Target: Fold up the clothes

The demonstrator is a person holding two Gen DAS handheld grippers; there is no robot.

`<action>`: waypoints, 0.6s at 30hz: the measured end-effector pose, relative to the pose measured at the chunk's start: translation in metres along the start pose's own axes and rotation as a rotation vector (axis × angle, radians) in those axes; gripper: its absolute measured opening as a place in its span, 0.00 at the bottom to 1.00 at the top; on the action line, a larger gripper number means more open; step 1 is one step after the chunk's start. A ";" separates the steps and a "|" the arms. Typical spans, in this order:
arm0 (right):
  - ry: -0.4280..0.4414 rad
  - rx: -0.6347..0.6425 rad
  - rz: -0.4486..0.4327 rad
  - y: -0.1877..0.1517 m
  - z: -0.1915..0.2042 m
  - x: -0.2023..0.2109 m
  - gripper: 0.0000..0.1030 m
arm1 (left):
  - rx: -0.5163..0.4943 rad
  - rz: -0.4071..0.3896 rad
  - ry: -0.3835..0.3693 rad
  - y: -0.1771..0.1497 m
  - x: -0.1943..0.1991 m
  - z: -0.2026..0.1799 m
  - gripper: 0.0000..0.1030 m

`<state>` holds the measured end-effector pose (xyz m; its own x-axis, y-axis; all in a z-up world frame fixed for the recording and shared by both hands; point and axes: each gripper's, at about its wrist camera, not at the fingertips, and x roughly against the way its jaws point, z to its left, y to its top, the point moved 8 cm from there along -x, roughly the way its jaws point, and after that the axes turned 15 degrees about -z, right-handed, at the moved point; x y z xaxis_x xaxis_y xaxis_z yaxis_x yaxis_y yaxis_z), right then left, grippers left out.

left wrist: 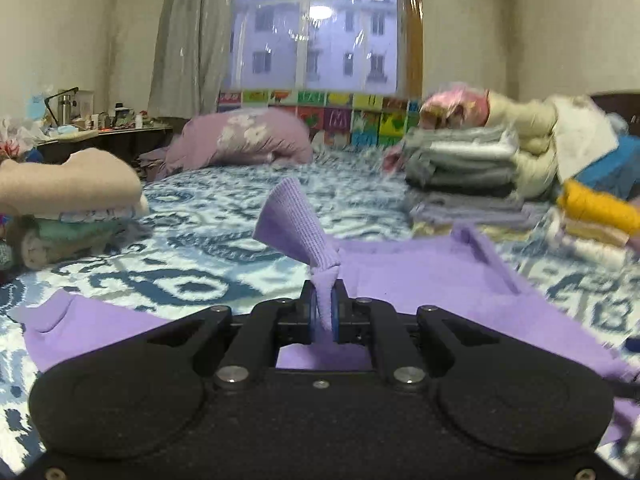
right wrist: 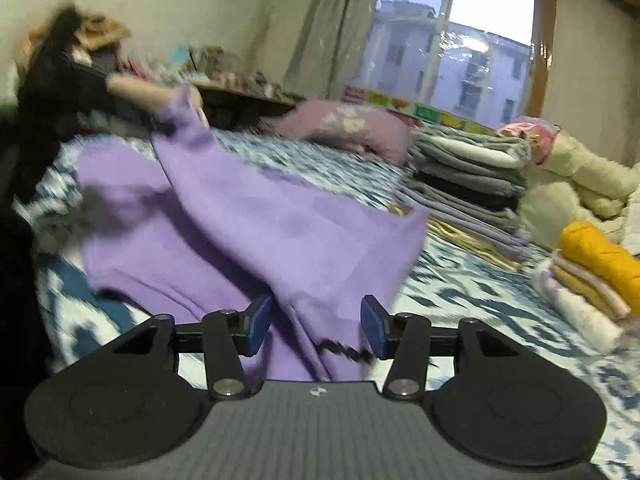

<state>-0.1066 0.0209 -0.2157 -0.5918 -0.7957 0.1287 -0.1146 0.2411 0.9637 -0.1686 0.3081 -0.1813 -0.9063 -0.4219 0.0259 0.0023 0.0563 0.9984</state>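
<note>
No wording is showing clearly enough to read in either view. The row of bright, multicoloured square panels (left wrist: pixel 320 114) under the window, middle of the left wrist frame, is carrying letter-like and picture marks, but they are blurring too much to make out.

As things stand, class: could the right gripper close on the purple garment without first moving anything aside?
Probably yes. The right gripper is open, and the purple garment already lies between its fingers with nothing in front. The left gripper pinches another part of it.
</note>
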 end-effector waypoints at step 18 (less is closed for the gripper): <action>-0.028 0.044 0.139 -0.031 -0.001 0.003 0.23 | -0.037 0.147 0.090 -0.037 -0.018 0.015 0.06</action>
<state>-0.1047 0.0105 -0.2449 -0.6263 -0.7372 0.2535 -0.0640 0.3727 0.9257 -0.1588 0.3271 -0.2199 -0.8537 -0.4907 0.1745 0.1490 0.0910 0.9846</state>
